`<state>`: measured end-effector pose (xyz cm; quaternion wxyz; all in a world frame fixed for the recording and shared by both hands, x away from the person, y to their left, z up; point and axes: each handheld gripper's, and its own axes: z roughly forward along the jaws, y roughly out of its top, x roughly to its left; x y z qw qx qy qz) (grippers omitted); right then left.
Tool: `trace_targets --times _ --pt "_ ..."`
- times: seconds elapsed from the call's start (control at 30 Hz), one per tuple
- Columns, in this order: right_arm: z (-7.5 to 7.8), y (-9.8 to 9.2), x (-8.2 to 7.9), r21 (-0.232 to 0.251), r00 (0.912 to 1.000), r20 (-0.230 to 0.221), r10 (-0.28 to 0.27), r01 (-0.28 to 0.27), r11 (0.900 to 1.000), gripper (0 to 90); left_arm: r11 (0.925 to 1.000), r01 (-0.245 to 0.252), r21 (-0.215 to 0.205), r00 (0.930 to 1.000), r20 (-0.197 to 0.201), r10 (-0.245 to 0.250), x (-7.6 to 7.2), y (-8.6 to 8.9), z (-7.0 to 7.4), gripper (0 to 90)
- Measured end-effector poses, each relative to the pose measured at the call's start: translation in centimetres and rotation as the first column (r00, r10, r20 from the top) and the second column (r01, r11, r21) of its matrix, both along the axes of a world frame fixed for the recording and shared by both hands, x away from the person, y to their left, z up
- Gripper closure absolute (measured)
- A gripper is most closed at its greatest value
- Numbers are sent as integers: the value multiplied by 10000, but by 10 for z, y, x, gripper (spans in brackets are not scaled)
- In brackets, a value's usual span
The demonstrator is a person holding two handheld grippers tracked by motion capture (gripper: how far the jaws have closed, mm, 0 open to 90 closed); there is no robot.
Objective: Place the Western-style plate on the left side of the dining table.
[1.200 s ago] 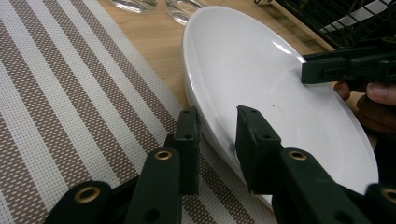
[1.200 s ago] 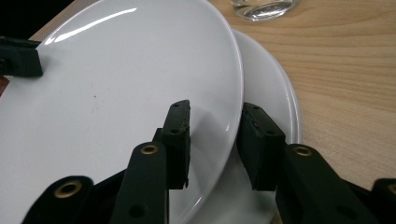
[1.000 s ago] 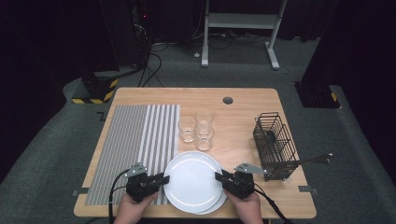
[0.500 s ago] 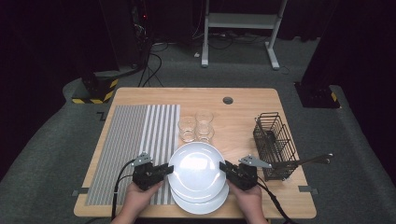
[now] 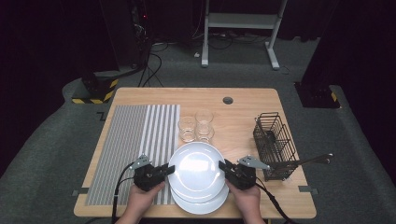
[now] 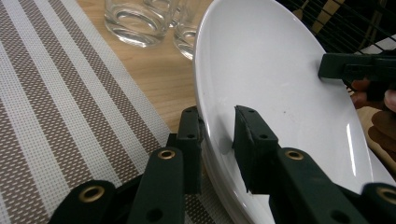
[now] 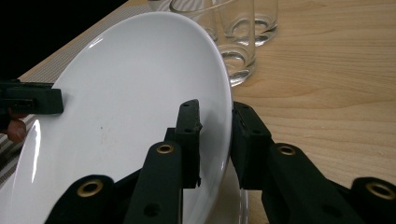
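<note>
Your two hands come in from the near edge of the table [image 5: 261, 100], one on either side of the white plate [image 5: 196, 168]. Your left gripper [image 5: 169, 169] lies roughly level and points right, toward the plate's left rim; your right gripper [image 5: 224, 165] mirrors it, pointing left at the right rim. Both are clamped on the plate: in the left gripper view one jaw of the left gripper [image 6: 217, 133] sits under the rim and the other presses on the inner face, and in the right gripper view the right gripper [image 7: 215, 135] pinches the rim the same way. Both pairs of jaws have just been opening slightly, with the rim between them throughout.

The plate is held tilted above a second plate [image 5: 201, 201] that stays flat near the table's front edge, just beside the striped mat [image 5: 135, 140]. Its far edge sits close to the three glasses [image 5: 196, 126]; the wire basket [image 5: 273, 144] stands well apart on the right.

Compared with a second ago, the plate has come up off the stack and moved away from you toward the glasses, uncovering the lower plate, and both your hands have shifted forward with it.
</note>
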<state>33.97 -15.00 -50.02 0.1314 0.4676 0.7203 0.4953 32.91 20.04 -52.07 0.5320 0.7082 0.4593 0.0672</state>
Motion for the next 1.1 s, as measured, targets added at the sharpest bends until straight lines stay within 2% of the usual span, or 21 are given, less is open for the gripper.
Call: trace_targets --times 0.1,0.27,0.5,0.6,0.7,0.93,1.1 --pt "-1 1 -1 12 10000 -2 45 -45 10000 738 10000 -10 -60 10000 -50 10 -1 1 -1 723" --pt "-4 -1 -5 74 9998 43 218 -219 9997 737 9999 83 -109 9999 140 -81 -3 1 -1 722" --pt "-1 0 -11 -16 9990 421 160 -160 9999 737 9996 116 -240 9991 407 -106 -5 2 -1 728" --pt "-2 -1 -11 -5 9989 429 180 -180 9998 737 9994 139 -329 9989 446 -124 -6 2 -1 731" --pt "-1 0 -11 5 9989 422 201 -202 9998 738 9996 46 -283 9976 689 -26 -8 3 0 734" --pt "8 1 -16 36 9976 677 139 -142 9999 756 9995 -91 -286 9957 920 117 -10 3 6 741" --pt "17 2 -19 83 9942 1060 167 -176 9998 774 9991 -182 -393 9926 1191 227 -11 5 12 755"
